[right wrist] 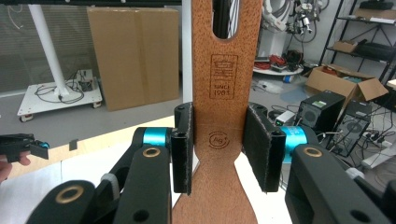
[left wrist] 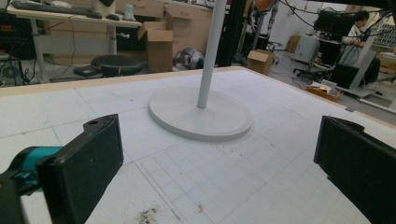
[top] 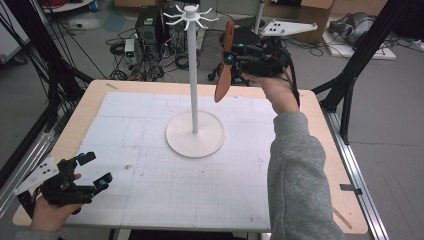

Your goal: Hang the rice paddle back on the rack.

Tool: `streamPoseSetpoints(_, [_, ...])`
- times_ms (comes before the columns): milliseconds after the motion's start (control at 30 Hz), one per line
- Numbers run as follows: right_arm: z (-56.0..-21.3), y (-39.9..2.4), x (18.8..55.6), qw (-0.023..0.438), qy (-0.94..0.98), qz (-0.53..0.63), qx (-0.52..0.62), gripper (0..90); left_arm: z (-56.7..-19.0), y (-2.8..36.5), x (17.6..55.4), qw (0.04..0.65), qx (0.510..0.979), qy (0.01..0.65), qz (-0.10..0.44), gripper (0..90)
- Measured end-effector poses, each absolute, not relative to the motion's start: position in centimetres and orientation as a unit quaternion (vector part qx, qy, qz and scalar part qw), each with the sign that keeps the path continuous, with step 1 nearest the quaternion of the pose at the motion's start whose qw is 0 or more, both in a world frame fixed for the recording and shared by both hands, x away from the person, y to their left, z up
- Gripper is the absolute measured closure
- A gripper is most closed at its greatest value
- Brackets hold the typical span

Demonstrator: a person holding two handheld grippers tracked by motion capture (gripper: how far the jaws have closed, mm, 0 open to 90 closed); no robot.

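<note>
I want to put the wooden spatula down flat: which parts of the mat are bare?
Bare mat stretches between the stand's round base and the near edge, and along both sides of the base. The near-left corner is taken by the left hand-held gripper.

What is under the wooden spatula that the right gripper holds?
Under the wooden spatula lies the table edge; the right gripper covers part of its handle.

The brown wooden spatula [top: 224, 65] stands almost upright in the air, high above the far side of the surface. It has a long slot in its handle and stamped marks on its flat face. It is near the tall white stand [top: 194, 75].
</note>
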State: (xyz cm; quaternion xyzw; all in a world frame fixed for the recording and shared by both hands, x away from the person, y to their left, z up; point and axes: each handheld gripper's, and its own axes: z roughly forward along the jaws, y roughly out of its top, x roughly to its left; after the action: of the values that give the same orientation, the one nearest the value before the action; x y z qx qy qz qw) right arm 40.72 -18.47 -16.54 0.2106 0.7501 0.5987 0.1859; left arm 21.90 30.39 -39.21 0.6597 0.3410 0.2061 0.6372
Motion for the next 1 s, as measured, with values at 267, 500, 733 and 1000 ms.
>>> streamPoseSetpoints(267, [-16.0,-17.9,41.7,0.189,0.749,0.598,0.212,65.1,-39.3,30.6,21.9,0.638,0.657,0.345,0.205,1.8])
streamPoseSetpoints(500, [-15.6,-17.4,42.6,0.185,0.750,0.599,0.210,65.1,-39.4,31.0,21.6,0.637,0.654,0.351,0.207,1.8])
streamPoseSetpoints(733, [-15.1,-17.1,43.4,0.181,0.749,0.603,0.208,65.1,-39.5,31.5,21.4,0.637,0.650,0.357,0.209,1.8])
streamPoseSetpoints(1000, [-15.2,-16.8,43.8,0.176,0.752,0.599,0.209,65.1,-39.5,31.5,21.4,0.639,0.649,0.356,0.210,1.8])
